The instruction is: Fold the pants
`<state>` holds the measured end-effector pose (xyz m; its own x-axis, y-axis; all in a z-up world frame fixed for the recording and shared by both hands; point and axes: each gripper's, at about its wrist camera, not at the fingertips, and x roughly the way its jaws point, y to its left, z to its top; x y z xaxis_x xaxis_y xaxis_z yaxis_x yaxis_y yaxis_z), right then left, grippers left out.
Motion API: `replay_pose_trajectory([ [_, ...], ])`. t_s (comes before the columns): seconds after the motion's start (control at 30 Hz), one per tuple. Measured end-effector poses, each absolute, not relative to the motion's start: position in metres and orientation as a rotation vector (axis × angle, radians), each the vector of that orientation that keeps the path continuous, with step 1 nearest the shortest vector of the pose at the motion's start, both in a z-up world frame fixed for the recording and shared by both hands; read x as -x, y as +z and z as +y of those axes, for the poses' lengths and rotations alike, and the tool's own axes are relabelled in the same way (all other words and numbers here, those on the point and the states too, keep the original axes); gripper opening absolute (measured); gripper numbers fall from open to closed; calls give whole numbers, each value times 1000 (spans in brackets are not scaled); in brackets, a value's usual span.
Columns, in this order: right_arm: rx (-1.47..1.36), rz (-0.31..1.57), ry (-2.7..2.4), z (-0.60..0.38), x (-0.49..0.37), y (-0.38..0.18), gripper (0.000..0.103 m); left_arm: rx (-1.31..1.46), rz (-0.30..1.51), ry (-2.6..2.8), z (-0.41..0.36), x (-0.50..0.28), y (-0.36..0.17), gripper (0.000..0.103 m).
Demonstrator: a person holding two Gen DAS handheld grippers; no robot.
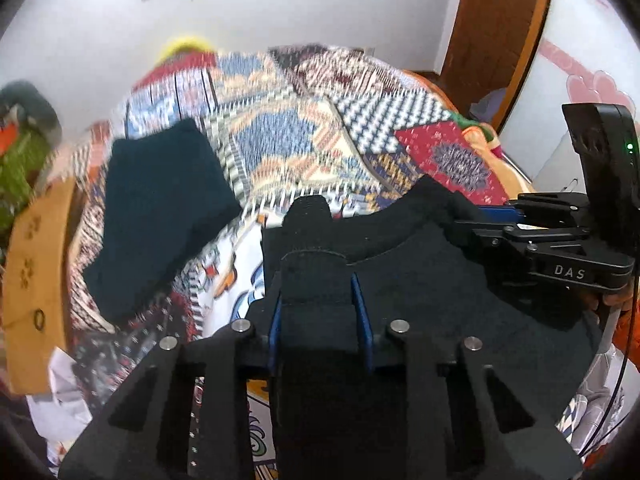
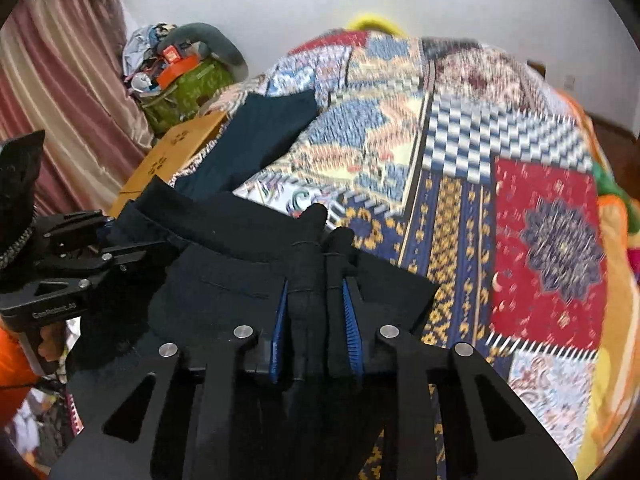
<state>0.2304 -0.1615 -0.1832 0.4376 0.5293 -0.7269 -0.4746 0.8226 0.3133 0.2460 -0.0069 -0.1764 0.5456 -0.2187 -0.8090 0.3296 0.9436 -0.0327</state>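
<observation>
While both jaws clamp bunched dark fabric, the pants stretch between the left gripper and right gripper.

White letters "DAS" stand on the black body of the right gripper, at the right edge of the left wrist view. On the left gripper, lower left of the right wrist view, a faint imprint reads roughly "GenRobot" (the ending is too small to tell).

two claws, two dark pants, one patchwork quilt, one cardboard box
</observation>
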Motion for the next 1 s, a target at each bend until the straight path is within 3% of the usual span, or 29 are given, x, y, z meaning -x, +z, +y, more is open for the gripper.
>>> replay_pose_trajectory([
  [0.23,-51,719,547,-178,-213,-138,20,-172,844,-356,-24,-269,-137,29],
  [0.4,-114,836,528,-190,-235,-169,20,-185,996,-405,-32,-309,-183,32],
  [0.53,-78,932,516,-183,-247,-204,21,-215,1061,-373,-30,-323,-222,51],
  [0.6,-51,933,515,-182,-246,-210,24,-164,1056,-392,-20,-324,-222,54],
  [0.67,-38,941,526,-184,-246,-207,30,-107,1062,-398,-11,-326,-218,54],
  [0.87,4,929,507,-192,-239,-178,30,-124,941,-278,2,-314,-173,54],
  [1.0,-3,871,521,-190,-218,-150,44,-119,860,-299,3,-288,-141,54],
])
